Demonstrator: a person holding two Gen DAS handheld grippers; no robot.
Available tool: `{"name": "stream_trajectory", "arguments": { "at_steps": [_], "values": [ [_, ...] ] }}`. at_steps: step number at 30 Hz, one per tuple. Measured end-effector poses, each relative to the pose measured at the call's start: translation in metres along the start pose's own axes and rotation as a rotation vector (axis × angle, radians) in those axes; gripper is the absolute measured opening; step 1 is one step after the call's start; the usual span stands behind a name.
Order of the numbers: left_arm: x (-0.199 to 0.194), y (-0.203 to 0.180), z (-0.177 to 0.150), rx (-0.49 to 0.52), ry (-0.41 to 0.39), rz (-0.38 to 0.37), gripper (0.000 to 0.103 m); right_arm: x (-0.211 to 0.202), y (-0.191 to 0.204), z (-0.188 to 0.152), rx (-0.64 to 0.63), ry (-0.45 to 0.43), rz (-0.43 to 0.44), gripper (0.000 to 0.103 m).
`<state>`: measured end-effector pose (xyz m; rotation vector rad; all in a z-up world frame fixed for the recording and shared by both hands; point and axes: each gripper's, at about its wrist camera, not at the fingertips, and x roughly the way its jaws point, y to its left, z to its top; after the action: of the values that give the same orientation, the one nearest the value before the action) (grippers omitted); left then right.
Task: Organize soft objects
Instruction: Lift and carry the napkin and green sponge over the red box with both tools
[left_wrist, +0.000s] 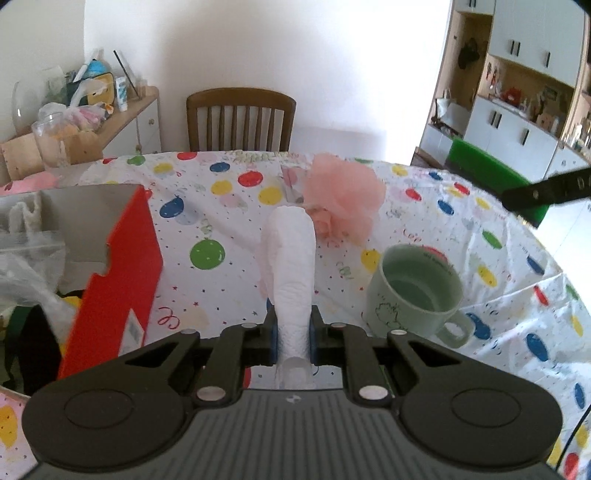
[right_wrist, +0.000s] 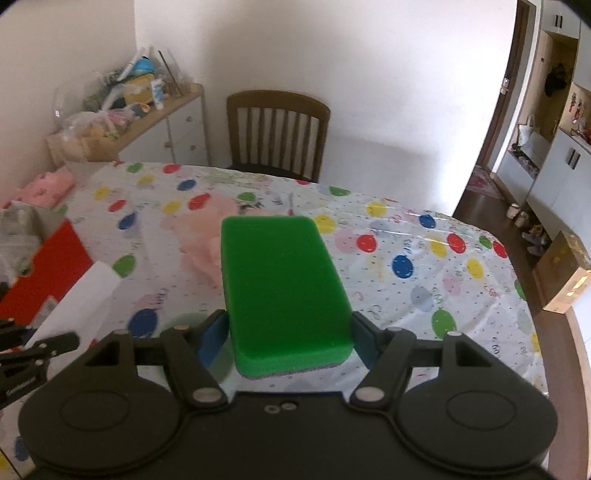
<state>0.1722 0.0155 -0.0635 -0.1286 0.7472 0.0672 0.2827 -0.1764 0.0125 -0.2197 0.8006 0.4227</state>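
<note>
My left gripper (left_wrist: 292, 332) is shut on a folded white cloth (left_wrist: 291, 254), which sticks up and forward from between its jaws, above the table. My right gripper (right_wrist: 290, 334) is shut on a green sponge (right_wrist: 280, 280), held flat over the table with its jaws standing wide on the sponge's sides. A pink mesh puff (left_wrist: 343, 199) lies on the dotted tablecloth (left_wrist: 221, 206) beyond the cloth; in the right wrist view the pink puff (right_wrist: 201, 236) shows left of the sponge. The sponge (left_wrist: 491, 177) and a right finger (left_wrist: 546, 192) appear at the right of the left wrist view.
A red cardboard box (left_wrist: 118, 266) with plastic bags inside stands at the left, open at the top. A pale green mug (left_wrist: 417, 291) sits on the table right of the cloth. A wooden chair (left_wrist: 240, 118) stands behind the table, and a cluttered sideboard (left_wrist: 110, 122) at far left.
</note>
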Motion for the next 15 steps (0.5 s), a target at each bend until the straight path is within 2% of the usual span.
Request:
{"name": "stream_trajectory", "arguments": {
  "at_steps": [6,15],
  "values": [
    [-0.026,0.011,0.013,-0.020,-0.032,-0.014,0.015,-0.017,0.026,0.003,-0.022,-0.013,0.045,0.070],
    [-0.067,0.036,0.027,-0.031,-0.079,0.006,0.015,-0.031,0.081,0.015,-0.079,-0.028,0.141,0.070]
  ]
}}
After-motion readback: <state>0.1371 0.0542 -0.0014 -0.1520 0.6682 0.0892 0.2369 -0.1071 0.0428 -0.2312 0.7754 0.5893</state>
